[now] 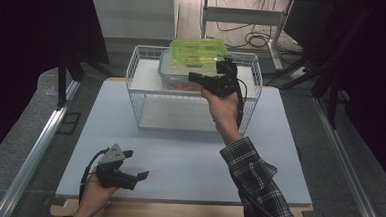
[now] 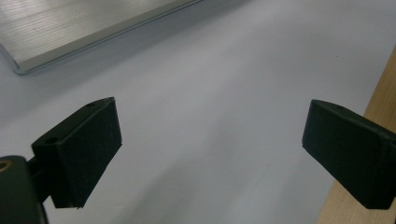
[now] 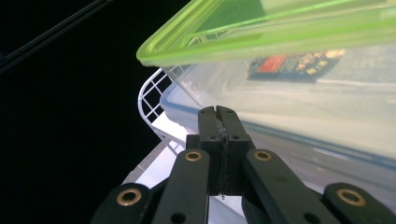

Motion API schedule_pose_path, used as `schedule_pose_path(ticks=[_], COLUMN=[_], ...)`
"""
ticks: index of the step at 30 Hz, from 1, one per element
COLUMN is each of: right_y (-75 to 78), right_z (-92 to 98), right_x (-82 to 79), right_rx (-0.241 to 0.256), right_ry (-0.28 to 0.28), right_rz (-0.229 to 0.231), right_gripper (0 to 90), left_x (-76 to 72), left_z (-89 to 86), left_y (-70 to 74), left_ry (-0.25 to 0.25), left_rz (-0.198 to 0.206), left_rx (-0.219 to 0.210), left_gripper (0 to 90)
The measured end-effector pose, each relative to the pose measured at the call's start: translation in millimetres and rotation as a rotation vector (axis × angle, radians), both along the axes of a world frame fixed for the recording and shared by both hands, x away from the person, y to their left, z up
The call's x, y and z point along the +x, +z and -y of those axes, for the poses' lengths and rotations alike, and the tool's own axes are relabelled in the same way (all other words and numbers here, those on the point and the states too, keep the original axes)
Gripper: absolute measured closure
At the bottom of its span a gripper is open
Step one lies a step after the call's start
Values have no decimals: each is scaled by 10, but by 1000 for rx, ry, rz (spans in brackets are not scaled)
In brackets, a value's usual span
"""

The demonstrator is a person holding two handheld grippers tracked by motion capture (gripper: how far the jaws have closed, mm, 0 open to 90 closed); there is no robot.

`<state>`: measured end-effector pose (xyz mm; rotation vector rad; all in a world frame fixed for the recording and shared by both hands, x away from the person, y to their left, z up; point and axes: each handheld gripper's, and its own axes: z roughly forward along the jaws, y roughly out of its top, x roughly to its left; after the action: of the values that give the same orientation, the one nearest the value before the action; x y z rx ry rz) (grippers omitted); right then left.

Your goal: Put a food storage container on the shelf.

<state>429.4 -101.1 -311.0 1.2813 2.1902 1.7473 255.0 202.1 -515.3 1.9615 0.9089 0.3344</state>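
A white wire basket (image 1: pixel 137 80) stands at the back of the table. On its upper shelf sits a clear plastic container (image 1: pixel 175 70) with a bluish rim. A yellow-green translucent lid (image 1: pixel 198 49) rests tilted on top of it. My right gripper (image 1: pixel 192 77) is held in front of the container, level with its rim. In the right gripper view its jaws (image 3: pixel 218 112) are pressed together, their tips right at the container (image 3: pixel 303 107) below the lid (image 3: pixel 261 32). My left gripper (image 1: pixel 137 164) hovers low near the front left of the table, open and empty (image 2: pixel 210 144).
A pale mat (image 1: pixel 178 158) covers the table, and a wooden edge (image 2: pixel 378 88) shows along its front. The basket's flat metal base (image 2: pixel 70 28) lies ahead of the left gripper. A dark label (image 3: pixel 289 63) shows through the container's wall. Cables and a metal frame (image 1: pixel 245 21) lie on the floor beyond.
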Motion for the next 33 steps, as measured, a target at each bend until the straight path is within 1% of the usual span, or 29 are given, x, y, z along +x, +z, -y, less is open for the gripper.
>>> schedule_pose_path(ticks=[1, 5, 8, 10, 12, 15, 23, 26, 33], right_y=[-6, -22, -42, -54, -69, -97, -178, -203, -271], right_z=[28, 105, 146, 165, 180, 198, 256, 267, 317], right_x=[-12, -75, -115, -149, -176, -208, -310, -361, -433], right_rx=[4, 1, -10, -34, -47, -59, -93, -131, -194], right_ry=[3, 12, 17, 22, 25, 31, 61, 63, 61], right_rz=[3, 2, 4, 8, 16, 15, 27, 49, 86], right_gripper=[884, 807, 747, 714, 678, 620, 536, 502, 456], left_x=[1, 0, -2, -2, -1, -1, 0, 0, 0], left_z=[0, 9, 17, 18, 17, 17, 24, 23, 26], left_y=[-1, 1, -1, -2, -3, -3, -7, -7, -9], left_ry=[0, -3, -3, -3, -3, -3, -6, -6, -6], left_rz=[0, 0, 0, 0, 0, 0, -2, -1, -3], left_rx=[0, 2, 5, 6, 5, 5, 8, 11, 15], left_gripper=[47, 47, 47, 47, 47, 47, 47, 47, 47])
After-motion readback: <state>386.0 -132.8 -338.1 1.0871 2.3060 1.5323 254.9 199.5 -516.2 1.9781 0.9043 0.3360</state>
